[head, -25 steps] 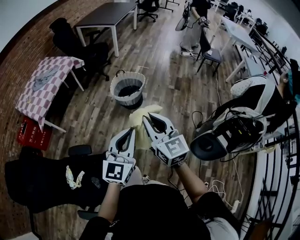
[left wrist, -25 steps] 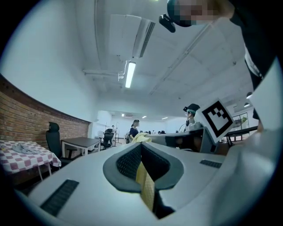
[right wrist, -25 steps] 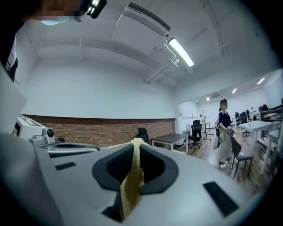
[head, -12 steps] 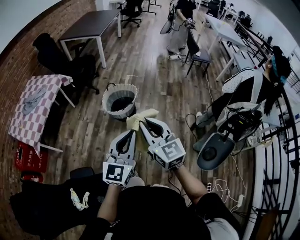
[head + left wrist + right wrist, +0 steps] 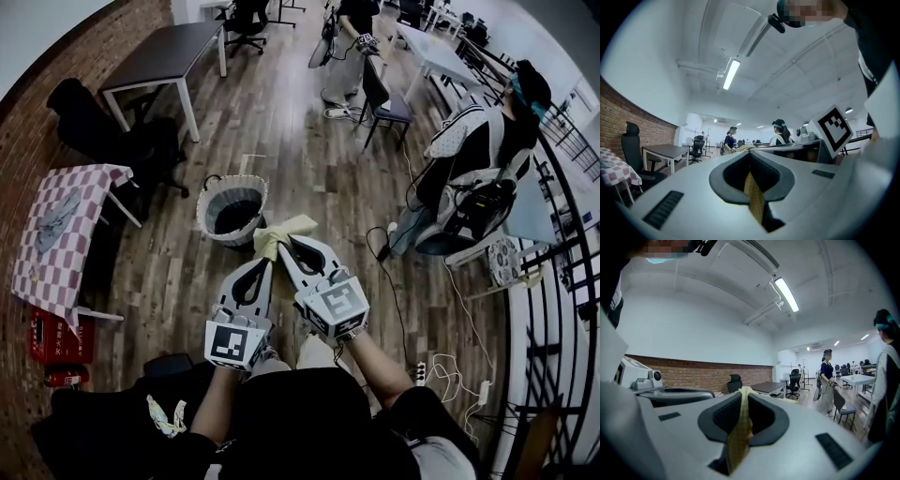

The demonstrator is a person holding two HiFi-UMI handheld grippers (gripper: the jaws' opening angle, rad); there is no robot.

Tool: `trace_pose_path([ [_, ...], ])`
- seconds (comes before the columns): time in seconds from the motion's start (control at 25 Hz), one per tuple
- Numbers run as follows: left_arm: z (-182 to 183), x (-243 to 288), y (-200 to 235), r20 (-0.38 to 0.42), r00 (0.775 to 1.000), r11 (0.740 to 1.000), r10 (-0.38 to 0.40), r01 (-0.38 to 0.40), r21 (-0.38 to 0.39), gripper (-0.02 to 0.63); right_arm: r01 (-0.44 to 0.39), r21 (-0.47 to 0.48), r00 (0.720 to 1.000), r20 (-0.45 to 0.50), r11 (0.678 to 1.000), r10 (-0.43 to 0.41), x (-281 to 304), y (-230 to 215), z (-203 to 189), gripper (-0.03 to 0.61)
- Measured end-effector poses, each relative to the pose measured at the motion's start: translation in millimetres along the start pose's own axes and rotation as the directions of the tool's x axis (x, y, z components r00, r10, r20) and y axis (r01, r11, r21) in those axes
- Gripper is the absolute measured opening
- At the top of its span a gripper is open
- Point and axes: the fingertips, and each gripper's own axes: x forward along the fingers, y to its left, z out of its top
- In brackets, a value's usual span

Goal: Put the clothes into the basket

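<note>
Cloth [image 5: 284, 232], yellow, is pinched between the closed jaws of both left gripper [image 5: 266, 266] and right gripper [image 5: 287, 243], bunched just ahead of the tips. Basket [image 5: 208, 228] is seen ahead-left of them, near; left gripper is probably nearer, lens distortion noted.

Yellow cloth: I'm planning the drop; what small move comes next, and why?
Probably carry the yellow cloth forward-left over the round grey basket: left gripper and right gripper both clamp it, and it hangs beside the rim, not above the opening.
</note>
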Motion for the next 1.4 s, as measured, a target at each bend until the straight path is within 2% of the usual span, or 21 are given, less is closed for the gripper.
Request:
trace_pose_path([
  [0.08, 0, 10, 3, -0.014, 1.0, 1.0, -0.005, 0.005, 0.002, 0.014, 0.001, 0.017, 1.0, 0.004, 1.0, -0.001, 6, -7, 12, 0.048],
  [0.16, -1, 20, 7, 0.001, 1.0, 1.0, -0.012, 0.012, 0.017, 0.014, -0.005, 0.042, 1.0, 0.022, 0.999, 0.004, 12, -17, 2, 0.048],
  [0.24, -3, 31, 13, -0.018, 1.0, 1.0, 0.007, -0.007, 0.021, 0.014, -0.017, 0.053, 0.999, 0.032, 0.998, 0.016, 19, -27, -6, 0.048],
  [0.64, -6, 112, 34, 0.012, 0.998, 0.998, 0.054, -0.054, 0.042, 0.014, -0.095, 0.047, 0.994, 0.05, 0.994, 0.093, 69, -93, -2, 0.048],
  [0.76, -6, 140, 39, 0.006, 0.996, 0.995, 0.095, -0.095, 0.042, 0.014, -0.112, 0.032, 0.994, 0.003, 0.993, 0.112, 82, -119, 12, 0.048],
  [0.96, -1, 180, 40, 0.009, 0.986, 0.985, 0.168, -0.168, 0.043, 0.014, -0.186, 0.028, 0.98, 0.076, 0.982, 0.183, 97, -161, 8, 0.048],
  [1.24, -1, 224, 40, 0.019, 0.965, 0.965, 0.26, -0.261, 0.042, 0.014, -0.257, 0.025, 0.965, 0.06, 0.966, 0.255, 108, -206, 7, 0.048],
  [1.4, -9, 240, 43, -0.015, 0.95, 0.95, 0.313, -0.313, 0.021, 0.014, -0.284, 0.031, 0.958, 0.04, 0.958, 0.282, 116, -224, -4, 0.048],
])
